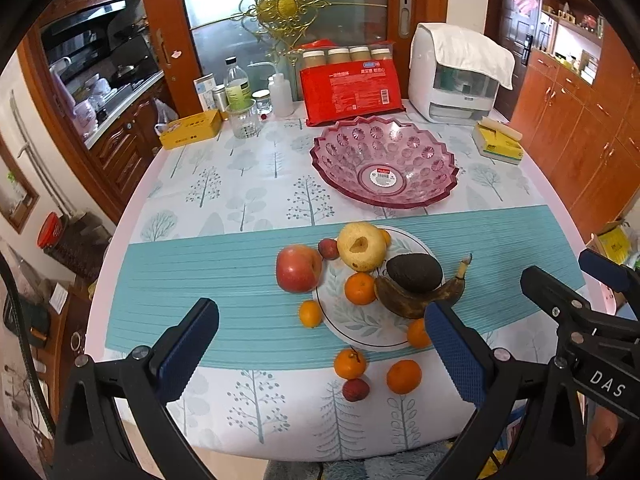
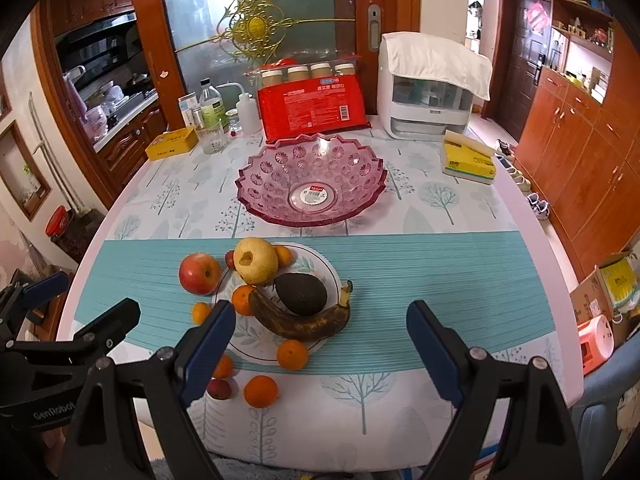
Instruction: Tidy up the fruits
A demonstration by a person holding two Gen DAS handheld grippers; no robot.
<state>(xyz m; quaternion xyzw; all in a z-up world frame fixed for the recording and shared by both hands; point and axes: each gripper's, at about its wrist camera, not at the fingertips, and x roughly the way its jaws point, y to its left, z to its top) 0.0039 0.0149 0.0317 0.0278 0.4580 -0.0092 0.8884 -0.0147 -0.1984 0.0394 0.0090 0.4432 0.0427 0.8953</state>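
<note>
We hold our left gripper [image 1: 320,344] low over the near edge of the table, with its two blue-padded fingers spread wide and nothing between them. Our right gripper [image 2: 320,348] waits beside it the same way, wide open and empty. We think both hang back here so we can see all the fruit before we pick one.

Just past the fingers, three small round oranges [image 1: 404,377] and a little dark red fruit [image 1: 355,390] sit loose on the tree-print tablecloth [image 1: 248,184]. A bit farther is the flat white plate with leaf drawings [image 1: 360,326]. On it lie a brown, spotty old banana [image 2: 304,326], with a dark avocado [image 2: 302,294] leaning on it, and a big yellow pear [image 2: 255,261]. A red apple [image 2: 199,273] rests on the cloth, touching the plate's left rim.

Behind the plate stands the big pink see-through bowl with a wavy rim [image 2: 256,184]. It is empty, so we guess the fruit should go in there. No fruit is in it yet.
</note>
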